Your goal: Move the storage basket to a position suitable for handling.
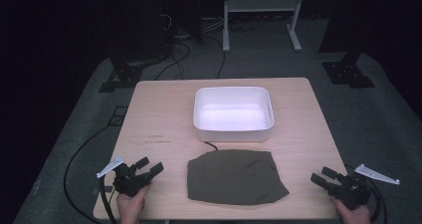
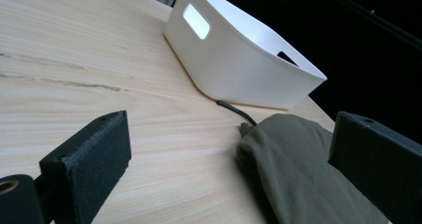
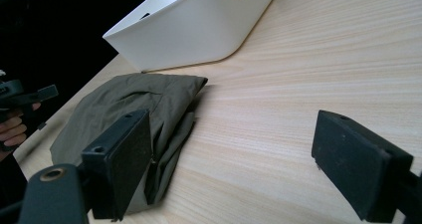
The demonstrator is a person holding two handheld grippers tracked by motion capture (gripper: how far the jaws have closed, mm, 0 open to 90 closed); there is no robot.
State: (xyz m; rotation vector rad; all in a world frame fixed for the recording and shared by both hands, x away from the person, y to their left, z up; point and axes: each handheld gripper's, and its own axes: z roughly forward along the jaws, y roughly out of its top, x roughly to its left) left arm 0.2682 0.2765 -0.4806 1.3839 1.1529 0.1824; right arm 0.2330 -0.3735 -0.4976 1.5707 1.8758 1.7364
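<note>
Folded olive-green cloth bundle lying flat on the light wooden table, at the near edge, about midway between its left and right sides. Just beyond the cloth, toward the far edge: shallow white rectangular plastic bin with rounded corners and cut-out handle slots, upright, interior bare. Between cloth and bin a narrow strip of bare wood, so the two apart, not touching. A thin dark cord curling out from the cloth's far left corner toward the bin's near wall; possibly a drawstring of the cloth, though too small to say for sure.

Left of the cloth, near the table's front left corner: left gripper, held in a hand, jaws parted wide and pointing toward the cloth, nothing between them. From the left gripper view, cloth ahead between the two black pads, clear of both, bin farther off.

Right of the cloth, at the table's front right corner: right gripper, in the other hand, jaws likewise spread and holding nothing, aimed leftward at the cloth. From the right gripper view, cloth's edge beyond the left-side pad, unpinched; bare table between the pads.

Both grippers well apart from the cloth and from each other, low over the tabletop.
</note>
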